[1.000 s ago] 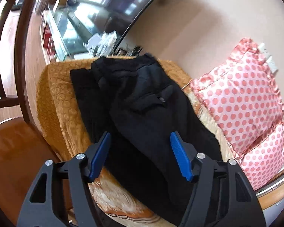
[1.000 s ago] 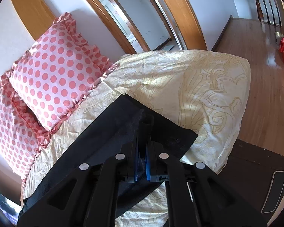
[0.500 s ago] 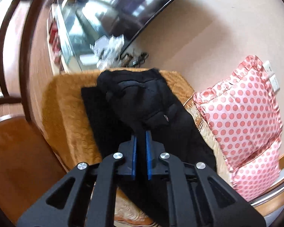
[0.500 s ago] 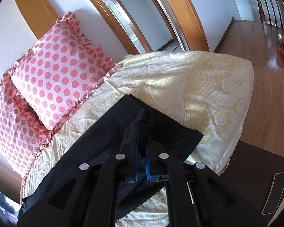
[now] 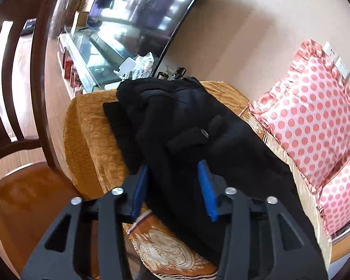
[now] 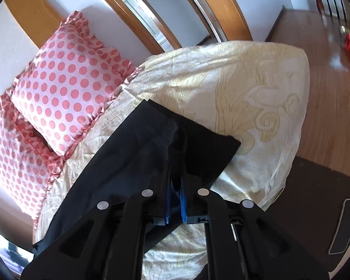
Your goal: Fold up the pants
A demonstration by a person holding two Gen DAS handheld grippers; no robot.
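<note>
The black pants (image 5: 189, 126) lie along a bed, waist end bunched on an orange-brown blanket (image 5: 88, 126). My left gripper (image 5: 175, 170) is open, its blue pads on either side of a raised fold of the pants near the back pocket. In the right wrist view the pants' leg end (image 6: 175, 144) lies on the cream bedspread (image 6: 245, 88). My right gripper (image 6: 175, 184) is shut on the hem fabric of the pants, which bunches up between the pads.
Pink polka-dot pillows (image 5: 315, 116) (image 6: 65, 93) lean on the wall beside the pants. A dark wooden chair (image 5: 18, 116) stands left of the bed. A TV (image 5: 142, 7) and glass cabinet are behind. Wooden floor (image 6: 333, 81) and a dark box (image 6: 315, 210) lie past the bed's end.
My left gripper was open, shut on the pants half a second ago, and is open again now, closer over the fabric. My right gripper stays shut on the hem.
</note>
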